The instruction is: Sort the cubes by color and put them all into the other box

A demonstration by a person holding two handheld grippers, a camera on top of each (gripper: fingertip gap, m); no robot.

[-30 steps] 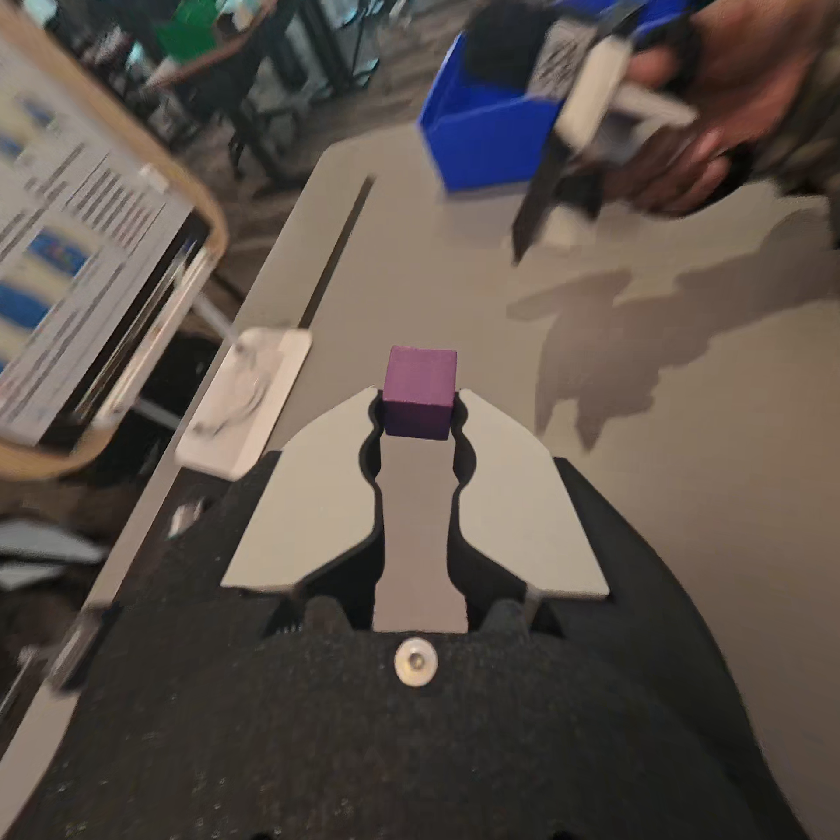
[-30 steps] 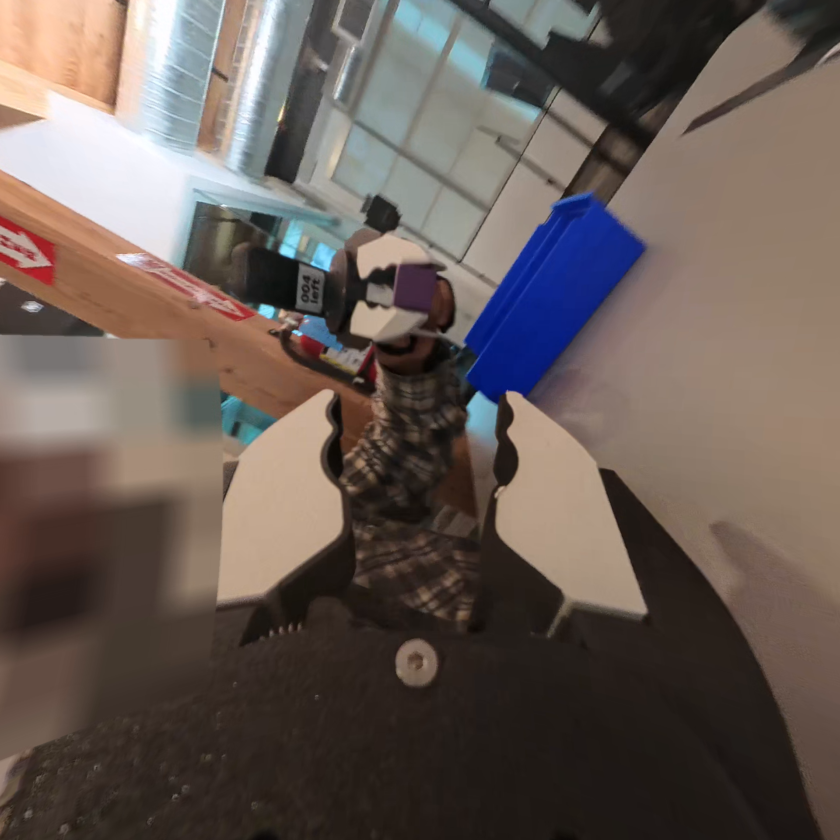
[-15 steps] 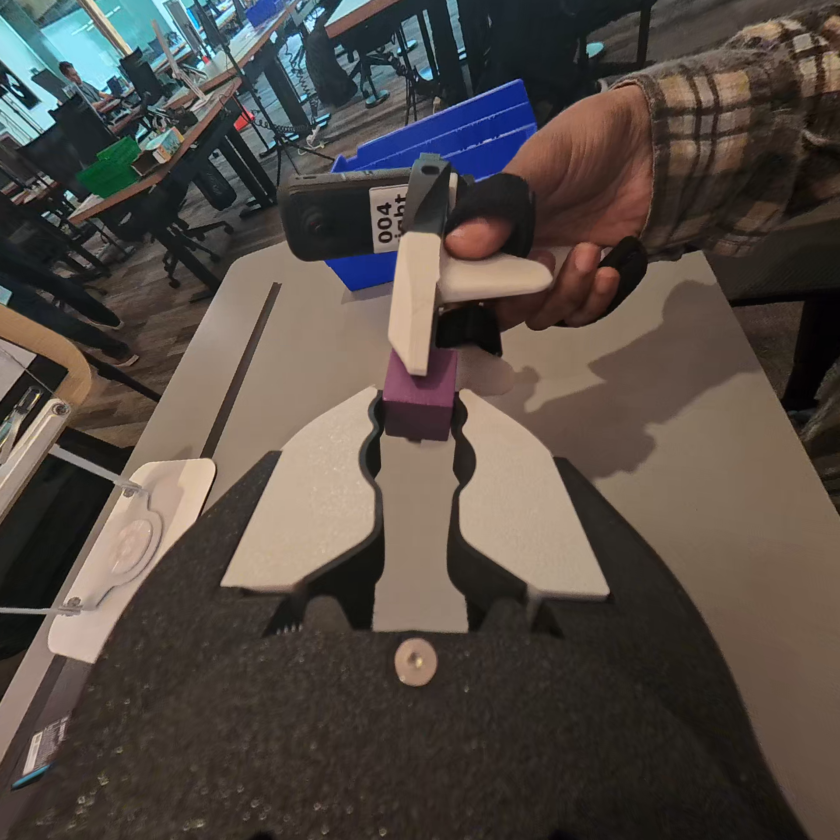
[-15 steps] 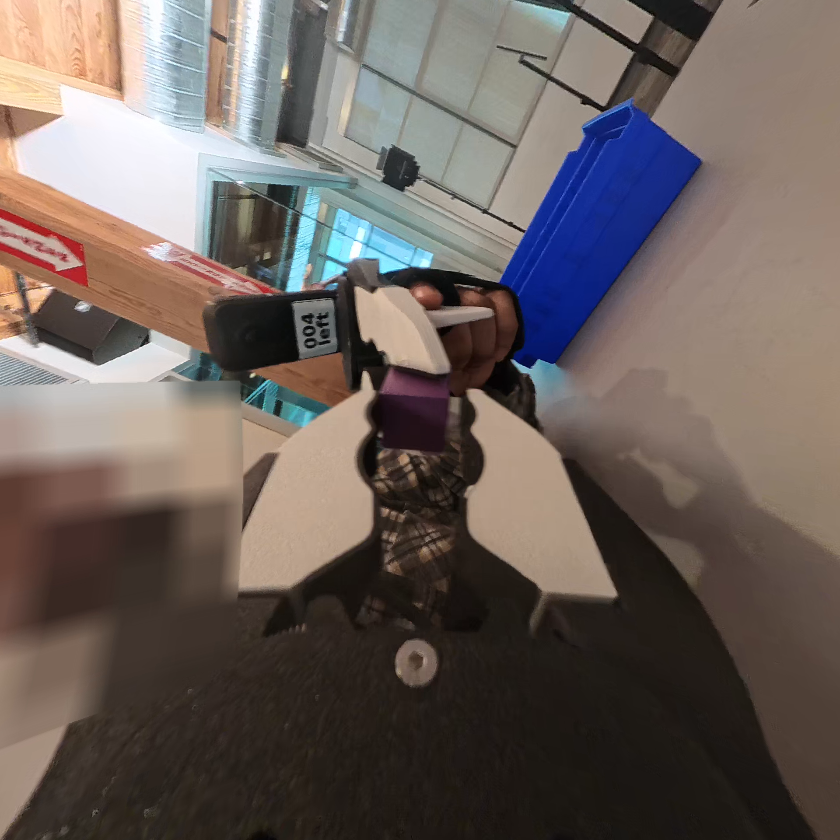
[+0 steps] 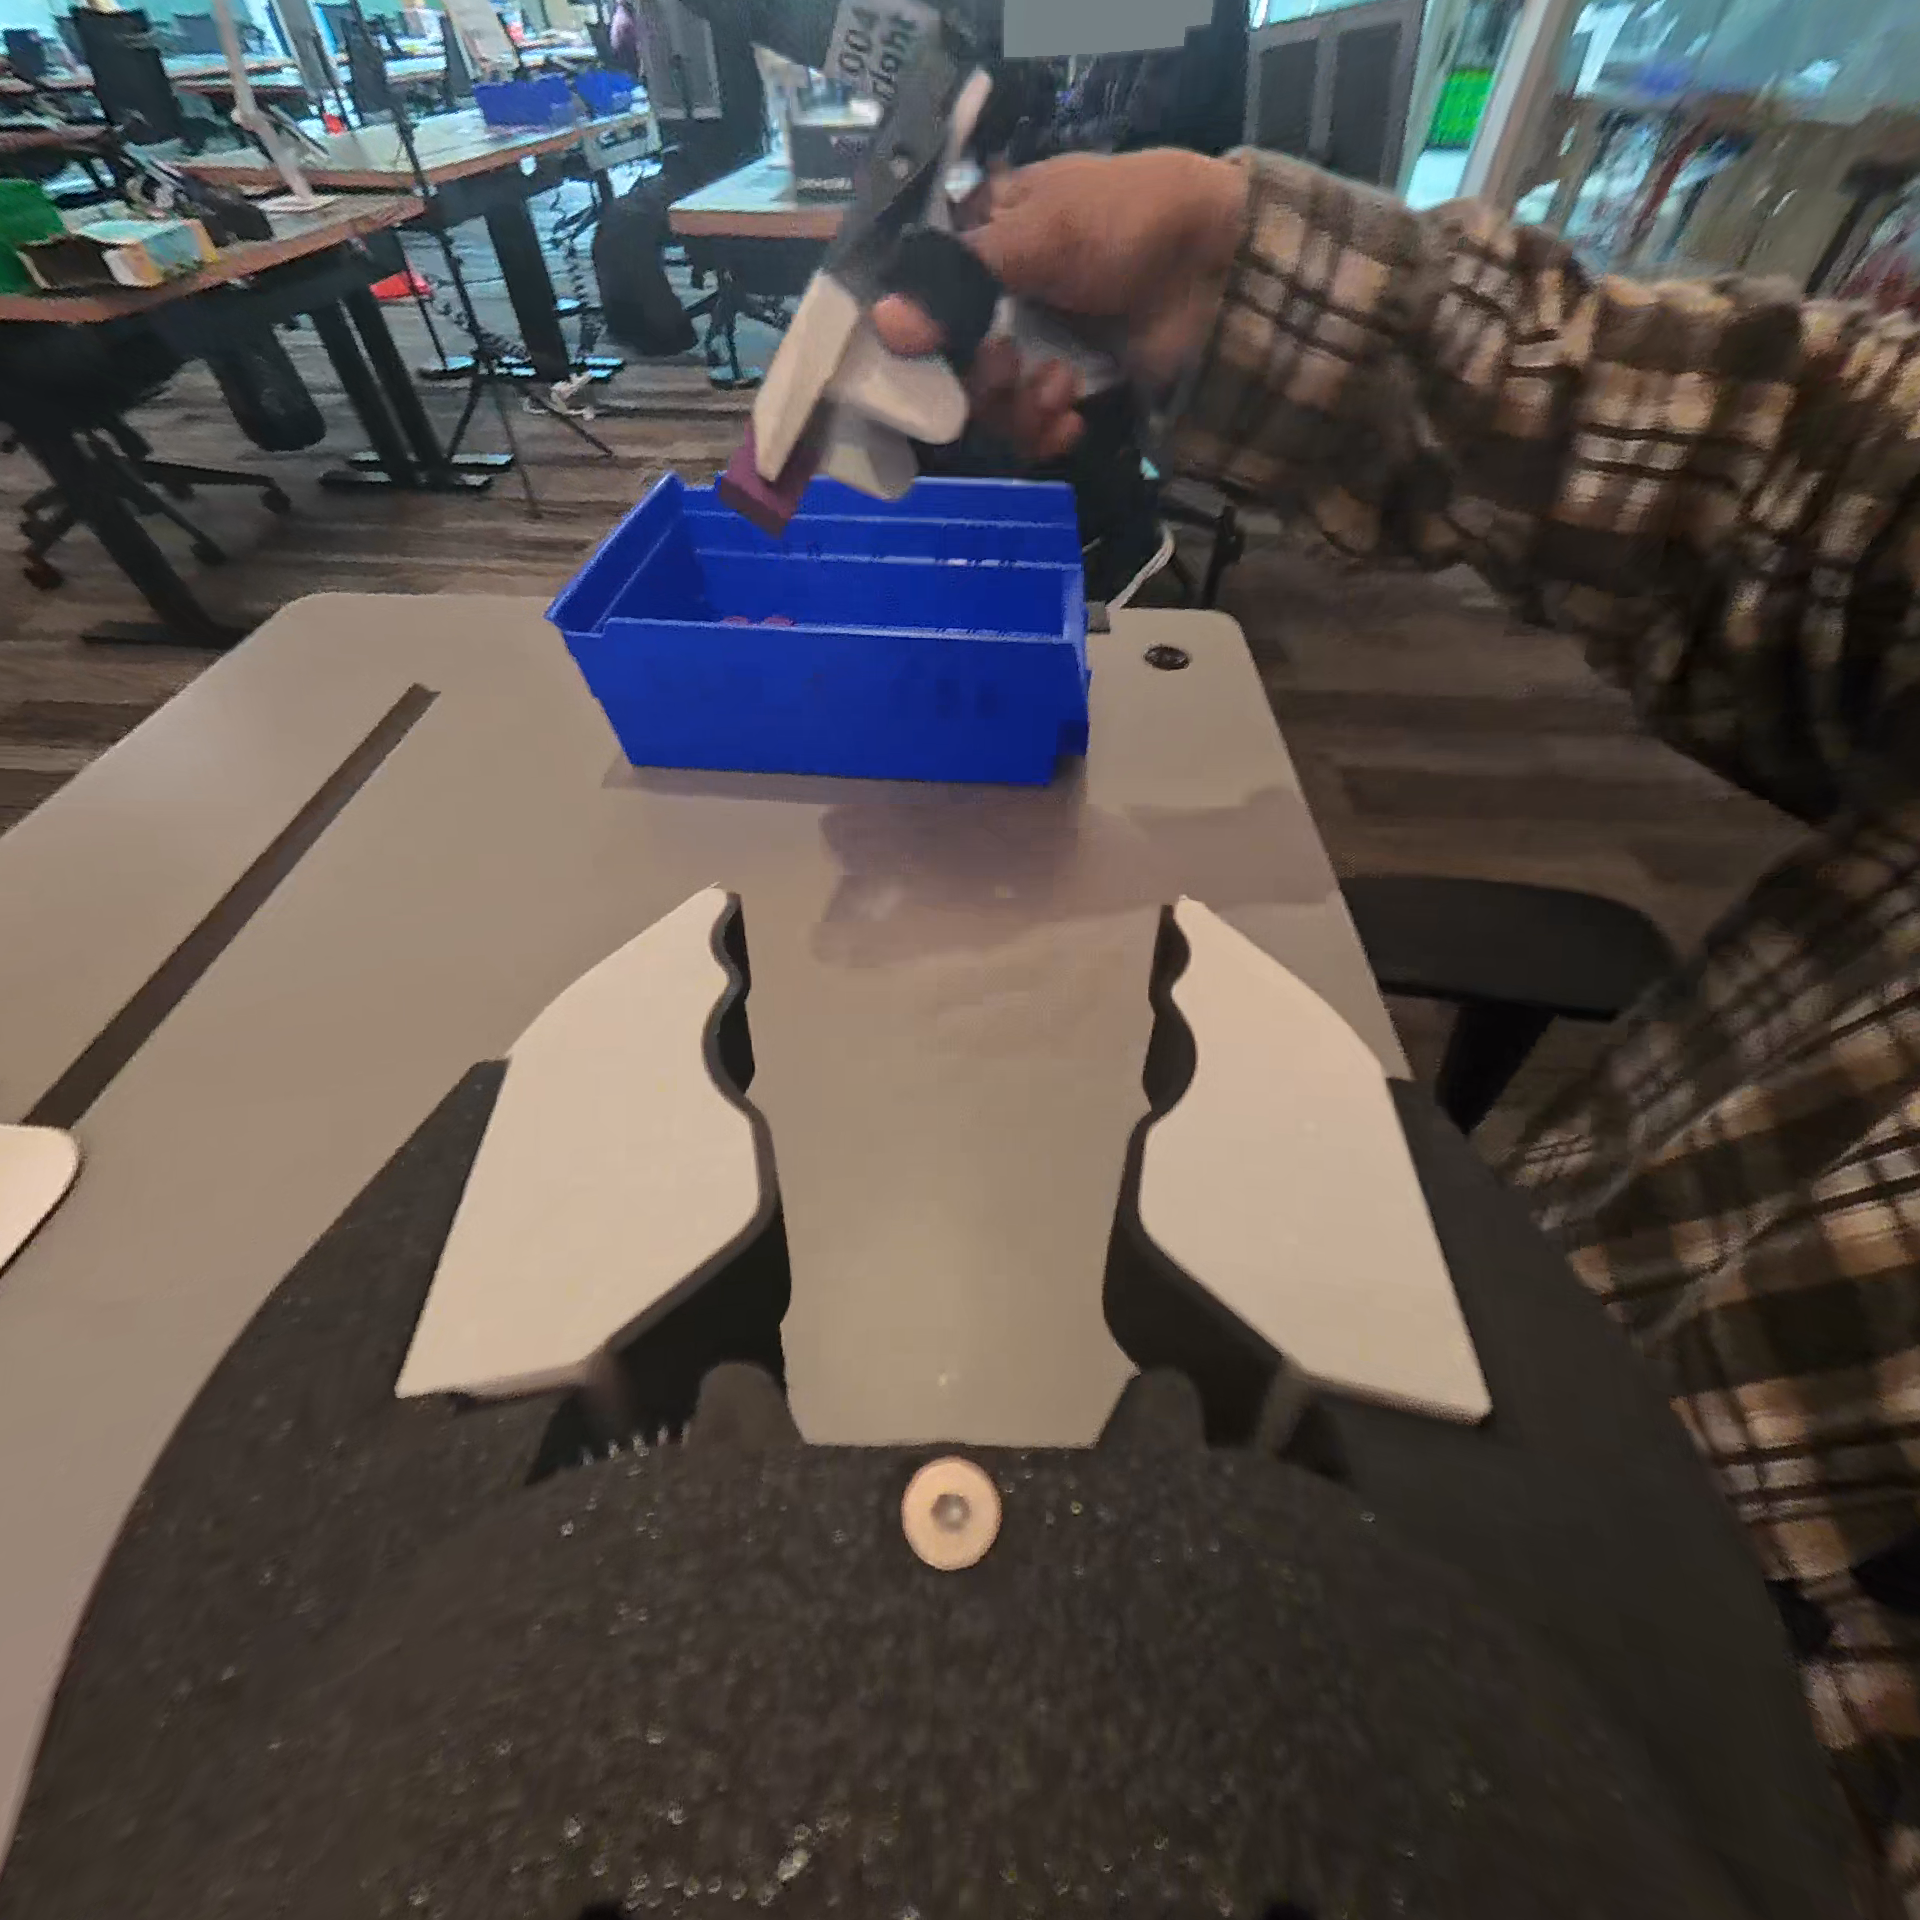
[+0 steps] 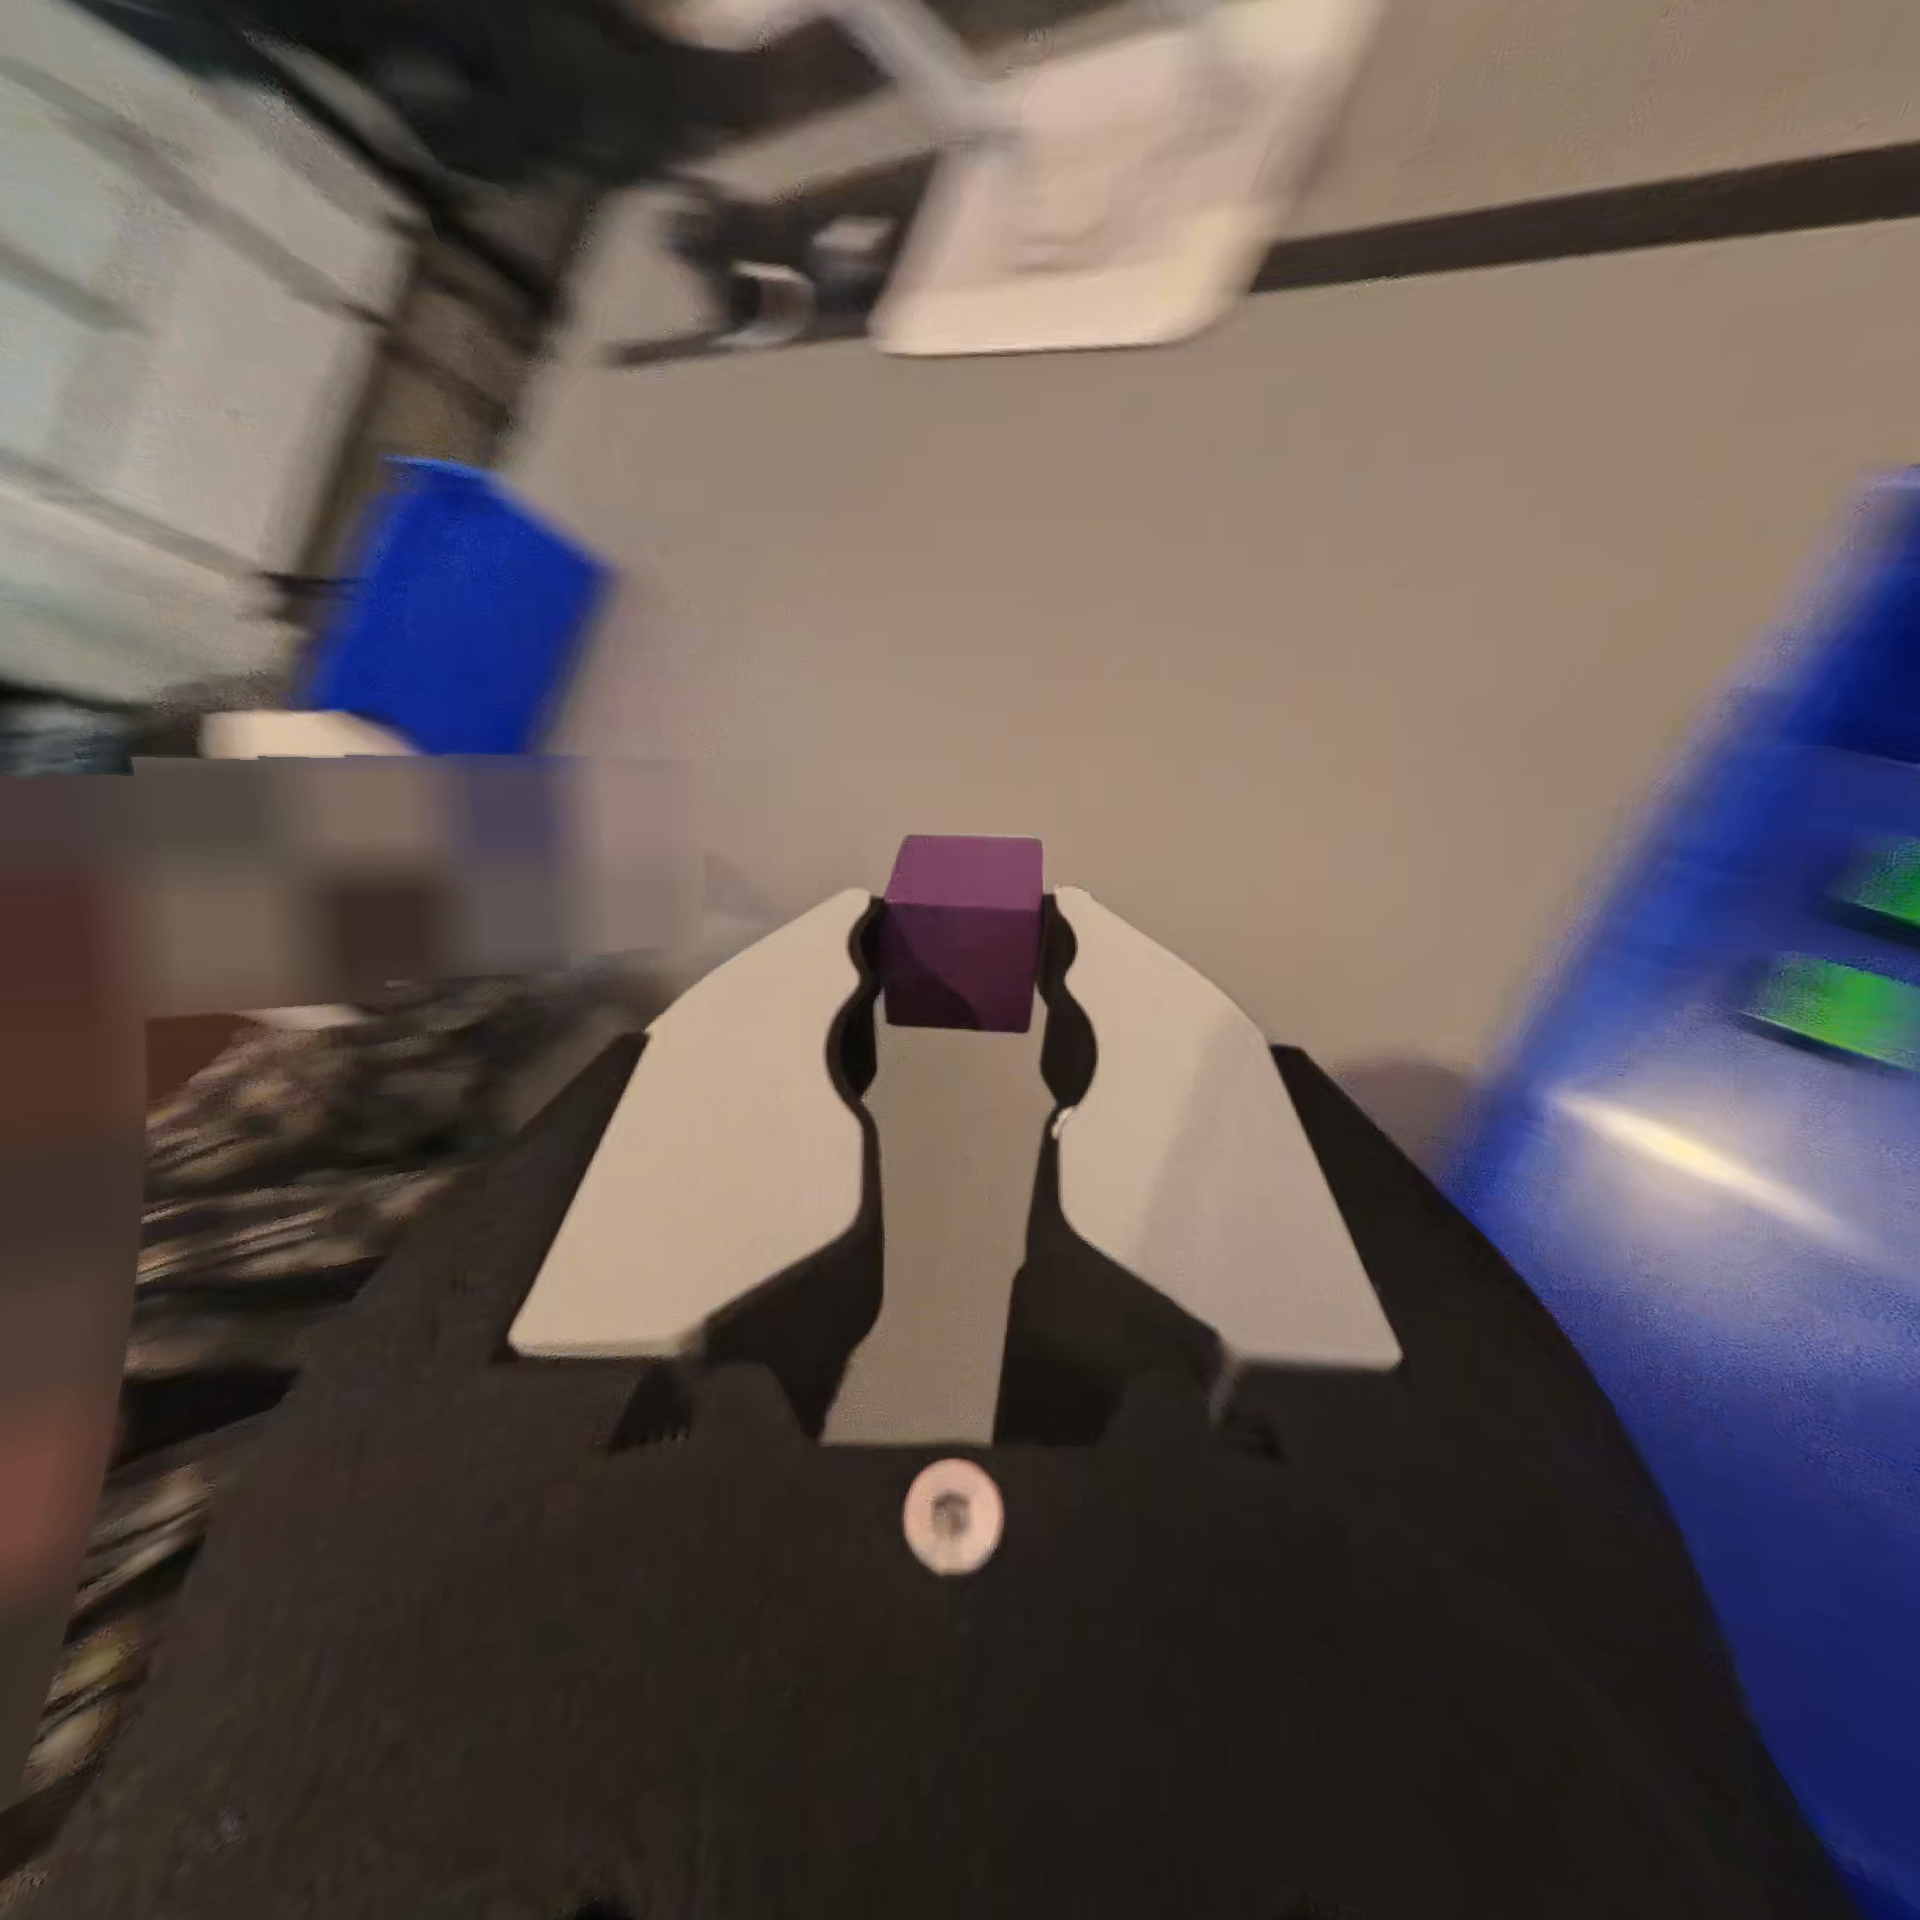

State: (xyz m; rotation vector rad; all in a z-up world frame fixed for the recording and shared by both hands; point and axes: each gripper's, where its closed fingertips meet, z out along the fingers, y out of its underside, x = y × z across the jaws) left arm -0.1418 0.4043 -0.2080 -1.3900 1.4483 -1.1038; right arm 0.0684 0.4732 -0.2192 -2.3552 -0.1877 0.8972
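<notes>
My right gripper [image 6: 961, 896] is shut on a purple cube [image 6: 960, 931]. In the left wrist view the same gripper [image 5: 774, 480] holds the purple cube [image 5: 756, 492] just above the far left corner of a blue divided box [image 5: 842, 665] at the far end of the grey table [image 5: 416, 852]. My left gripper [image 5: 943, 914] is open and empty, above the table near its middle. In the blurred right wrist view the blue box [image 6: 1766, 1039] lies close at the right, with green cubes [image 6: 1849, 1008] in it. A second blue box [image 6: 457, 623] stands farther off at the left.
A white flat plate [image 5: 26, 1184] lies at the table's left edge, also blurred in the right wrist view [image 6: 1091, 218]. A dark slot [image 5: 239, 894] runs along the table's left side. A plaid sleeve [image 5: 1558, 468] reaches in from the right. Office desks and chairs stand beyond.
The purple cube passed from my left gripper to my right one. My left gripper opened and drew back. My right gripper carried the cube over to the blue divided box.
</notes>
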